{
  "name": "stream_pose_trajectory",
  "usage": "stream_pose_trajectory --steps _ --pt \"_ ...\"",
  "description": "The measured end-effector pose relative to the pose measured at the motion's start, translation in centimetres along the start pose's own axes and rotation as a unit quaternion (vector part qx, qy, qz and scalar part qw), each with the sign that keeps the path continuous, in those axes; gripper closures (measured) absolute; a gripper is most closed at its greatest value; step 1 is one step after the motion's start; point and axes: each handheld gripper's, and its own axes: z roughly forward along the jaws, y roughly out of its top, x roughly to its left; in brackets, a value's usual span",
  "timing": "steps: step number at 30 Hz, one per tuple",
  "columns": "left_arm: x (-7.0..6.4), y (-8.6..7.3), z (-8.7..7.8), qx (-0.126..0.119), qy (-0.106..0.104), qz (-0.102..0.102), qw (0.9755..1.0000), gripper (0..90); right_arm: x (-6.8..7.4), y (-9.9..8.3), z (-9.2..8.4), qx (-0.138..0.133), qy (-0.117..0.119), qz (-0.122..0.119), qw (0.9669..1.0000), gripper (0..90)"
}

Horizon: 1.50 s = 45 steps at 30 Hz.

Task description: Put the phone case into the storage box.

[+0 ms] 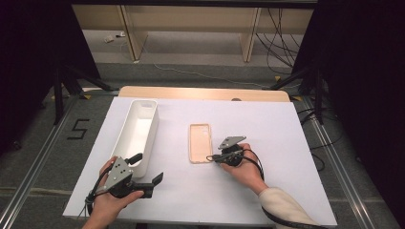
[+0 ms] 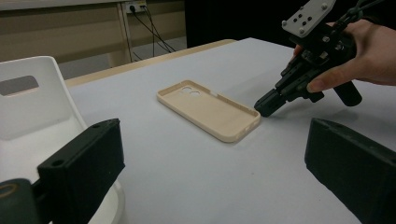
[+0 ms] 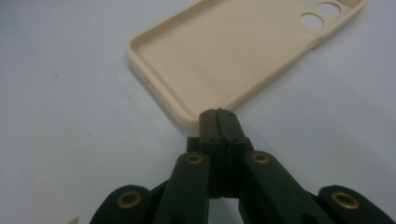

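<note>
Phone case: beige soft plastic phone case (image 1: 200, 142) lies open side up at frame centre on the white table (image 1: 267, 129).
Right gripper (image 1: 213, 158): jaws pressed together, empty, tips at the case's near corner.
Left gripper (image 1: 149, 168): lower left, jaws wide apart, empty, beside the long white plastic bin (image 1: 139, 131).

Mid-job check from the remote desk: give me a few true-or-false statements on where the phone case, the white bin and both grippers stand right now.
1. The phone case lies open side up on the table. True.
2. The right gripper has its fingers spread wide around the case. False: the fingers are shut together, tips at the case's near corner; no wall shows between them.
3. The left gripper is open and holds nothing. True.
4. The case sits inside the white bin. False: it lies on the table beside the bin, apart from it.
5. The case's camera cut-outs are at the end next to the right gripper. False: they are at the far end.
</note>
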Motion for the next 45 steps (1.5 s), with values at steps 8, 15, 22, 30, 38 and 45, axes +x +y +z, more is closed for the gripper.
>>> stream_pose_trajectory --steps 8,15,22,30,38,45 --pt "0.0 0.0 0.0 0.000 0.000 0.000 1.0000 4.1 0.3 0.1 0.0 0.004 0.008 0.004 1.0000 90.0" --pt "0.0 0.0 0.0 0.001 0.000 0.001 1.0000 4.2 0.4 0.1 0.3 -0.009 0.000 -0.001 1.0000 90.0" --pt "0.0 0.0 0.0 0.001 -0.001 0.001 1.0000 4.2 0.4 0.1 0.4 -0.012 0.002 -0.006 0.9999 90.0" --pt "0.0 0.0 0.0 0.001 -0.001 0.000 1.0000 4.2 0.4 0.2 0.3 -0.005 0.011 -0.007 0.9999 90.0" --pt "0.0 0.0 0.0 0.000 -0.002 -0.001 1.0000 4.3 0.5 0.0 0.4 -0.015 0.009 -0.004 0.9998 90.0" --pt "0.1 0.0 0.0 0.001 -0.003 -0.005 1.0000 4.4 0.2 -0.1 -0.7 -0.025 0.016 0.011 0.9995 76.8"
